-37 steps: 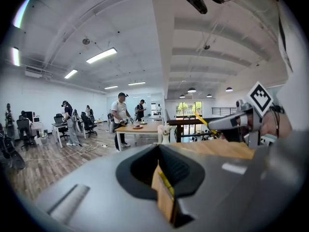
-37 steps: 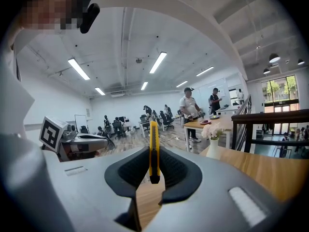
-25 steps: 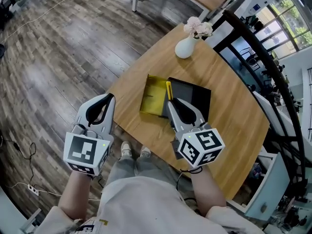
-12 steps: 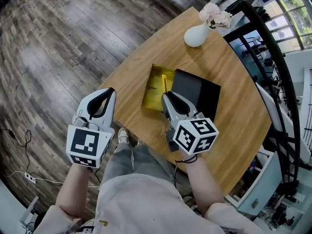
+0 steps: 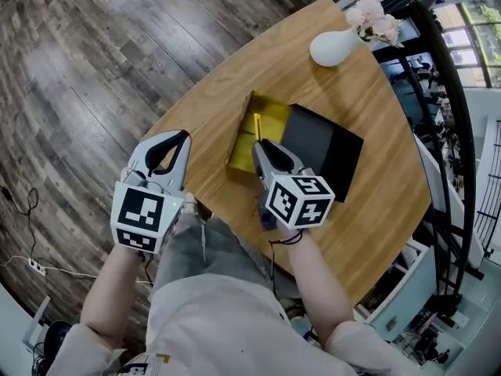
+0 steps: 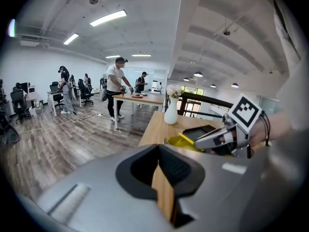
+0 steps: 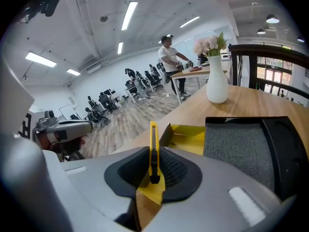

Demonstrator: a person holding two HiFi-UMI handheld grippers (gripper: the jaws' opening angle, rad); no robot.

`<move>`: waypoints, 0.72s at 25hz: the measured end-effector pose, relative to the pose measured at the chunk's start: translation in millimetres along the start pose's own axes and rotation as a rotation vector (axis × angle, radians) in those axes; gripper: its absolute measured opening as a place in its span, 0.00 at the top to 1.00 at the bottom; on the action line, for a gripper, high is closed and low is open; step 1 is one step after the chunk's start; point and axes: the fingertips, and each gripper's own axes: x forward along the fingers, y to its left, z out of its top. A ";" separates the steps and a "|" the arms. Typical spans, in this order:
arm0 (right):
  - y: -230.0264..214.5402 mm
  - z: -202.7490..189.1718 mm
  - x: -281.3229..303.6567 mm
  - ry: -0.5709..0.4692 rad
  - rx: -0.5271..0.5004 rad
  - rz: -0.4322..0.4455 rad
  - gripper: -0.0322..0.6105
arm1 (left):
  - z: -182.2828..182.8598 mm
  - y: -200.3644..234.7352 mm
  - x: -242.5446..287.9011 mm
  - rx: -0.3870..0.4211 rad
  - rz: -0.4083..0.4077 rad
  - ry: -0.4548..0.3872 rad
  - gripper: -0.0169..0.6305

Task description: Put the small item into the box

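Change: the view is swinging, so the worktop and vase are sliding toward the upper right; the right gripper is keeping to the near edge of the box.
Right fingers: clamping a yellow knife, its long end pointing up and forward.
Left gripper: fingers resting together, empty, hanging just off the worktop's edge.
Box: lying open, yellow inside, with a black lid touching its right side.
Knife's place: hovering at the box's near wall, probably not yet inside.
Doing it well: easing forward over the yellow floor, lowering, tilting the knife flat, then parting the fingers, all while staying clear of the lid.
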 end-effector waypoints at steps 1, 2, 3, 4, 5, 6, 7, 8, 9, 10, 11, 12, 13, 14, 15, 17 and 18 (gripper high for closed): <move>-2.3 -4.1 4.6 0.017 -0.006 -0.004 0.85 | -6.2 0.6 5.1 -0.002 -0.002 0.011 0.97; -4.3 -8.4 8.6 0.034 -0.014 -0.010 0.85 | -11.9 0.5 9.8 -0.005 -0.008 0.017 0.97; -5.6 -12.7 12.1 0.051 -0.021 -0.016 0.85 | -16.9 -0.2 13.8 -0.009 -0.017 0.020 0.97; -6.3 -16.6 15.2 0.066 -0.028 -0.020 0.85 | -21.5 -1.1 17.3 -0.016 -0.027 0.022 0.97; -6.5 -19.6 17.7 0.081 -0.037 -0.027 0.85 | -25.7 -2.1 20.2 -0.024 -0.036 0.027 0.97; -6.5 -21.9 19.7 0.096 -0.047 -0.035 0.85 | -29.5 -3.1 22.4 -0.030 -0.043 0.033 0.97; -6.7 -23.7 21.5 0.112 -0.054 -0.044 0.85 | -32.6 -3.9 24.2 -0.034 -0.046 0.039 0.97; -6.9 -25.3 23.1 0.128 -0.055 -0.053 0.85 | -35.2 -4.8 25.7 -0.037 -0.049 0.044 0.97; -7.1 -26.8 24.4 0.143 -0.053 -0.061 0.85 | -37.2 -5.8 26.7 -0.040 -0.051 0.048 0.97; -7.0 -28.2 25.5 0.157 -0.049 -0.067 0.85 | -38.8 -6.8 27.3 -0.043 -0.053 0.051 0.97; -6.6 -29.3 26.2 0.169 -0.045 -0.071 0.85 | -39.9 -7.7 27.5 -0.047 -0.055 0.053 0.97; -6.1 -30.3 26.8 0.181 -0.043 -0.075 0.85 | -40.6 -8.6 27.6 -0.050 -0.057 0.056 0.97; -5.7 -31.4 27.2 0.195 -0.041 -0.081 0.85 | -41.1 -9.4 27.4 -0.053 -0.059 0.058 0.97; -5.6 -33.0 27.5 0.211 -0.038 -0.091 0.85 | -41.5 -9.9 26.7 -0.055 -0.061 0.060 0.97; -5.8 -35.3 27.7 0.230 -0.032 -0.104 0.85 | -42.2 -10.0 25.8 -0.058 -0.064 0.062 0.97; -6.5 -40.8 28.8 0.271 -0.009 -0.133 0.85 | -44.8 -9.1 23.7 -0.064 -0.070 0.065 0.97; -6.5 -43.1 29.7 0.288 0.004 -0.144 0.85 | -46.7 -8.4 22.8 -0.067 -0.073 0.069 0.97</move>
